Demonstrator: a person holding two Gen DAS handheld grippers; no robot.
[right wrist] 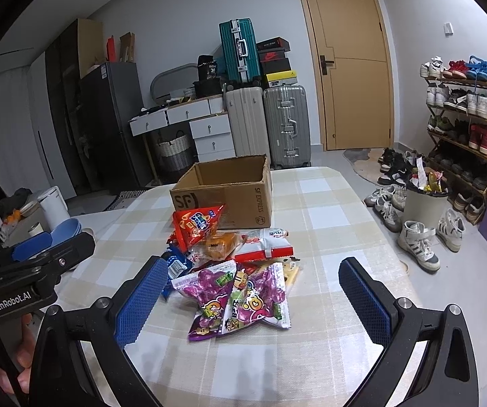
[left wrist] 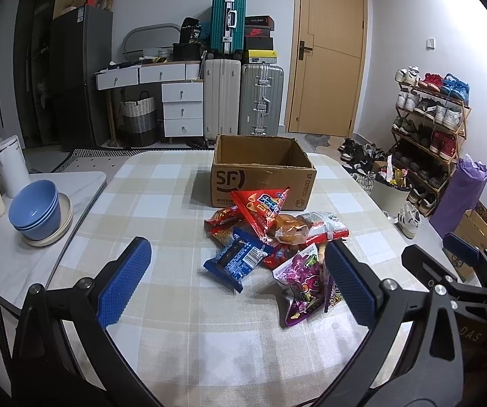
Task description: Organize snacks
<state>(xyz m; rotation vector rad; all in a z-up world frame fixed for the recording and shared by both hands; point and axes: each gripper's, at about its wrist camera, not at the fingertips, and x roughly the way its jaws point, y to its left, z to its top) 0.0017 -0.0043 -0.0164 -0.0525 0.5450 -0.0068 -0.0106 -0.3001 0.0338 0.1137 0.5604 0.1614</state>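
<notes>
Right wrist alone shows a hand (right wrist: 23, 356) gripping left tongs (right wrist: 45, 249).

Both views are evenly lit by soft, cool indoor light from overhead; no lamp shows. The cardboard box (left wrist: 264, 173) casts a faint shadow on the worktop (left wrist: 162, 203) to its left. Glossy snack wrappers (right wrist: 240, 295) ahead of each tool catch small highlights. Focus is sharp centrally. Fisheye bending curves the door (right wrist: 348, 68) and walls, and black vignetting fills the corners.
</notes>
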